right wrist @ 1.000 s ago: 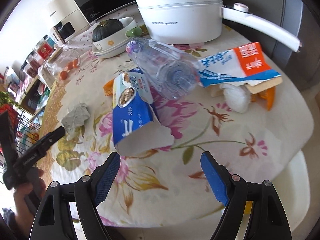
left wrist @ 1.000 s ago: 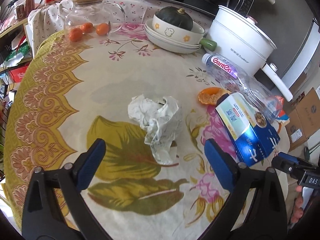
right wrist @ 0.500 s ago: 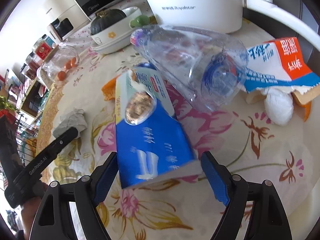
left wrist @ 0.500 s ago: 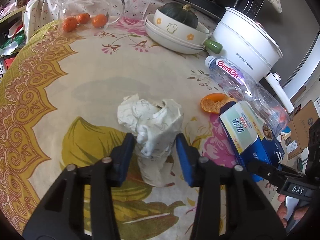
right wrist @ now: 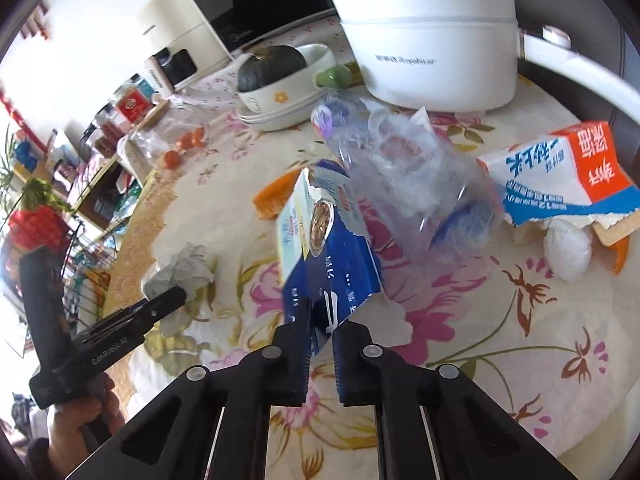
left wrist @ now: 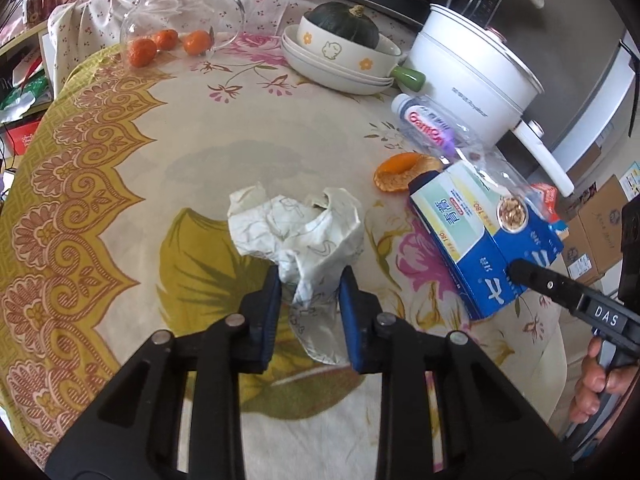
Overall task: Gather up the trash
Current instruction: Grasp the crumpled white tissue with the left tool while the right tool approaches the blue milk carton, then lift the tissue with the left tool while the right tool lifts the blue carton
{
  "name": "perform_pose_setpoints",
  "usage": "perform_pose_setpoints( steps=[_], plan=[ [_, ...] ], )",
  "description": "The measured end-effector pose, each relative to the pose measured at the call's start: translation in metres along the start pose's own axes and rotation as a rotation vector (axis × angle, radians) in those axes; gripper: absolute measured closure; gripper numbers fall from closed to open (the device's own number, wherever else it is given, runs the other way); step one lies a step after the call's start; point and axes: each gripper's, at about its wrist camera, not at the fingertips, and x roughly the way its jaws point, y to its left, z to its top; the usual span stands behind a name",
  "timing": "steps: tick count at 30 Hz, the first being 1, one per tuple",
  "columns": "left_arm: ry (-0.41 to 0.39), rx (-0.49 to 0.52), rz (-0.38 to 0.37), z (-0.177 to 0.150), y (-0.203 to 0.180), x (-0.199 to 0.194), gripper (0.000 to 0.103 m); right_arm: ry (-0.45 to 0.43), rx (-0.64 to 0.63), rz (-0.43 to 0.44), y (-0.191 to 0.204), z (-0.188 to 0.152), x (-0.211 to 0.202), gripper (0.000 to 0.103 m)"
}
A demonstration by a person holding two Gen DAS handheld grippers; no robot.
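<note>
My left gripper (left wrist: 310, 294) is shut on a crumpled white paper (left wrist: 298, 236) that rests on the flowered tablecloth (left wrist: 120, 168). My right gripper (right wrist: 320, 334) is shut on the torn edge of a blue carton (right wrist: 326, 252), tilted up on its side; it also shows in the left wrist view (left wrist: 480, 236). A crushed clear plastic bottle (right wrist: 404, 184) lies against the carton. An orange peel (left wrist: 402, 170) lies beside them. A torn blue and orange carton (right wrist: 560, 176) and a white wad (right wrist: 568, 250) lie at the right.
A white electric pot (right wrist: 432, 36) stands at the back. Stacked bowls hold a dark green squash (left wrist: 342, 28). A tipped glass jar (left wrist: 180, 12) has small oranges (left wrist: 168, 42) beside it. Shelves and a wire basket stand past the table's left edge.
Both grippers moved forward and closed: the left onto the crumpled paper, the right onto the blue carton, which has tipped up on its side.
</note>
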Motion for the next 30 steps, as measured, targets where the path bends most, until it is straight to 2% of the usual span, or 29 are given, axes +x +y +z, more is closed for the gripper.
perform_pose_setpoints(
  steps=[10, 16, 18, 20, 21, 25, 30],
  plan=[
    [-0.010, 0.041, -0.018, -0.007, -0.023, -0.039, 0.073, -0.041, -0.043, 0.075, 0.013, -0.011, -0.050, 0.100],
    [-0.001, 0.120, -0.007, -0.021, -0.044, -0.051, 0.073, 0.002, -0.048, 0.093, 0.010, -0.022, -0.065, 0.098],
    [0.003, 0.119, 0.001, -0.024, -0.044, -0.052, 0.073, 0.026, -0.015, 0.091, 0.002, -0.027, -0.065, 0.078],
    [0.003, 0.103, 0.008, -0.025, -0.041, -0.054, 0.073, 0.021, 0.034, 0.067, -0.007, -0.030, -0.065, 0.018],
    [0.003, 0.094, 0.007, -0.025, -0.039, -0.055, 0.073, 0.005, 0.044, 0.059, -0.009, -0.030, -0.066, 0.014],
    [0.000, 0.085, 0.004, -0.027, -0.038, -0.057, 0.073, 0.013, 0.034, 0.029, -0.011, -0.028, -0.053, 0.014],
    [0.013, 0.087, 0.006, -0.027, -0.037, -0.052, 0.073, 0.048, -0.011, -0.003, 0.000, -0.025, -0.016, 0.014]
  ],
)
